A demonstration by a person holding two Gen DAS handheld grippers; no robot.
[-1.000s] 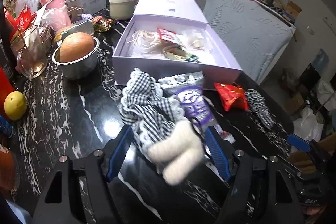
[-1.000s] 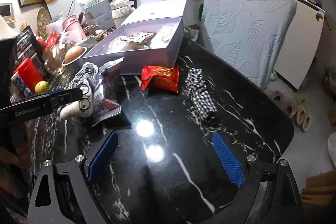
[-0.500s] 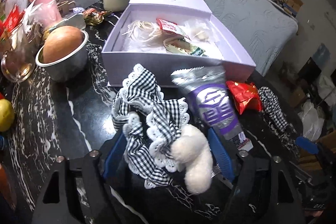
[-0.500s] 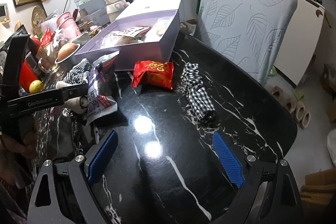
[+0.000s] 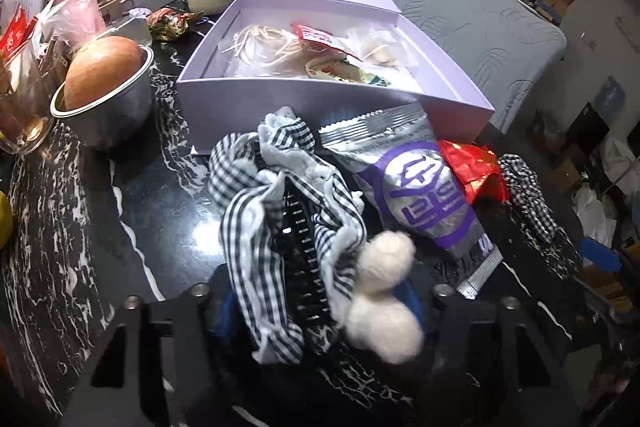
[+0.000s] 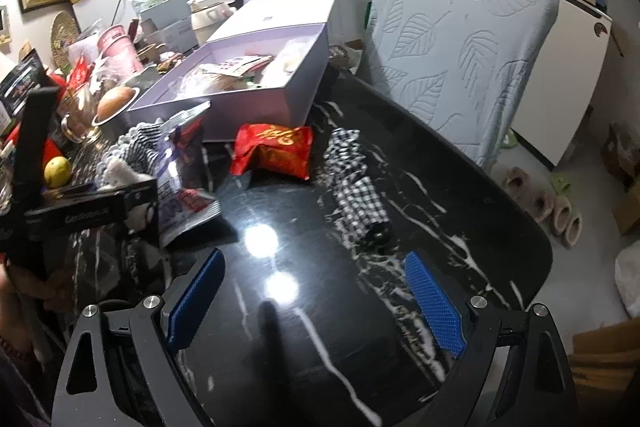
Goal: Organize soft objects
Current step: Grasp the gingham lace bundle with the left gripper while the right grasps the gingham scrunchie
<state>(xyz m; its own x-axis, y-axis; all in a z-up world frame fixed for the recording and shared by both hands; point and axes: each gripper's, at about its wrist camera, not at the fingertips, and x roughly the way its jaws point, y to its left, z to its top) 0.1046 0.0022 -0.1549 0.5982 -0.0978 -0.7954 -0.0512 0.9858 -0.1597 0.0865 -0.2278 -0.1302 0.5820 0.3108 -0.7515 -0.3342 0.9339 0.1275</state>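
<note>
Left gripper (image 5: 320, 301), lower centre: jaws just closed narrow, gripping the checked hair clip (image 5: 288, 227). Right gripper (image 6: 316, 291): jaws wide, nothing between, over bare table (image 6: 460, 195). Box (image 5: 280, 95) at upper centre.

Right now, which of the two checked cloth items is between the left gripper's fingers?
The frilly one with white pompoms; the left gripper is closed on it. The plain checked roll lies apart, beside the red packet.

Glossy black marble table (image 6: 420, 187), checked cloth hair clip (image 5: 256, 227), shiny foil packet (image 5: 416, 187), matt lilac cardboard box (image 5: 320, 99).
</note>
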